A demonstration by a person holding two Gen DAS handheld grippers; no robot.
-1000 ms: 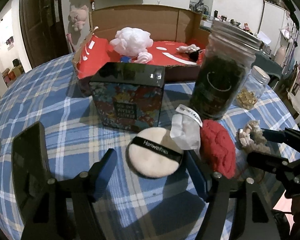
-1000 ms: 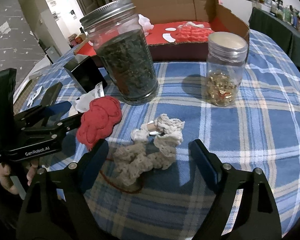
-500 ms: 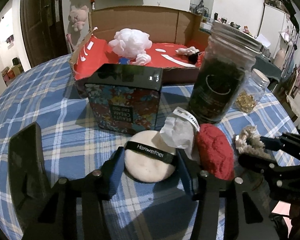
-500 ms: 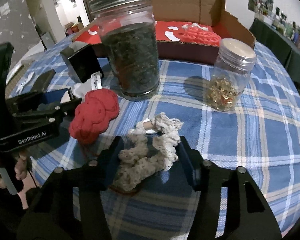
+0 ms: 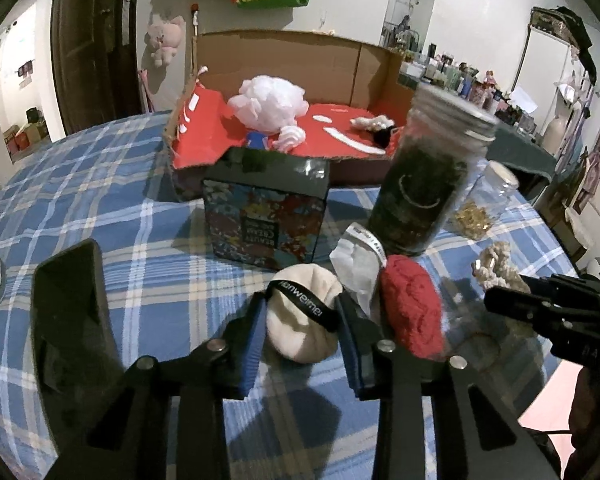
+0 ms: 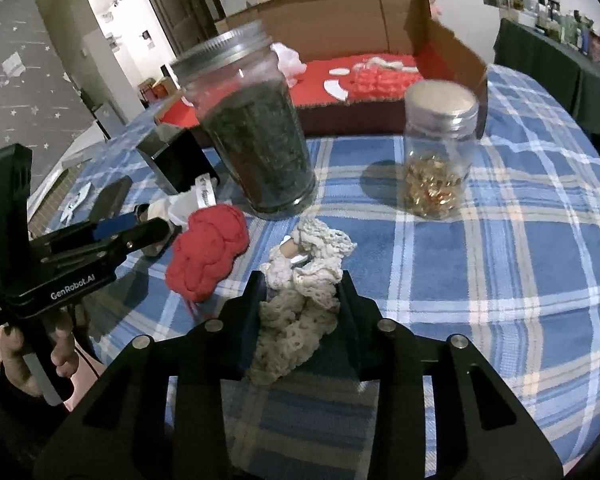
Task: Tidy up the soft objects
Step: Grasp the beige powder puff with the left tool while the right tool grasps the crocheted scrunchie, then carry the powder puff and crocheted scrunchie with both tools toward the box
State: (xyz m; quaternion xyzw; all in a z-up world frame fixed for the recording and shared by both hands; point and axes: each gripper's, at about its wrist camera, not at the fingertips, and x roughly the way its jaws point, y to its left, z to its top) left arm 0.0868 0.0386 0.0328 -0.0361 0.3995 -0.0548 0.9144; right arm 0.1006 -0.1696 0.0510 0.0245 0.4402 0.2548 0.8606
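Observation:
My left gripper [image 5: 302, 312] is shut on a cream powder puff [image 5: 300, 320] with a black band, squeezed between its blue pads on the checked tablecloth. My right gripper [image 6: 302, 292] is shut on a cream crocheted piece [image 6: 300, 304]. A red knitted piece [image 5: 412, 312] lies between the two grippers, also in the right wrist view [image 6: 208, 252]. A white cloth with a label [image 5: 356, 260] lies behind the puff. An open cardboard box with a red lining [image 5: 340, 68] at the back holds a white mesh sponge [image 5: 272, 104] and other soft items.
A tall glass jar of dark leaves [image 5: 424, 184] and a small jar of golden bits [image 6: 436, 152] stand on the table. A dark patterned box [image 5: 264, 208] stands in front of the cardboard box. A black phone [image 5: 72, 312] lies at the left.
Both grippers have closed: the left on the powder puff, the right on the crocheted piece. Both have moved forward around their objects.

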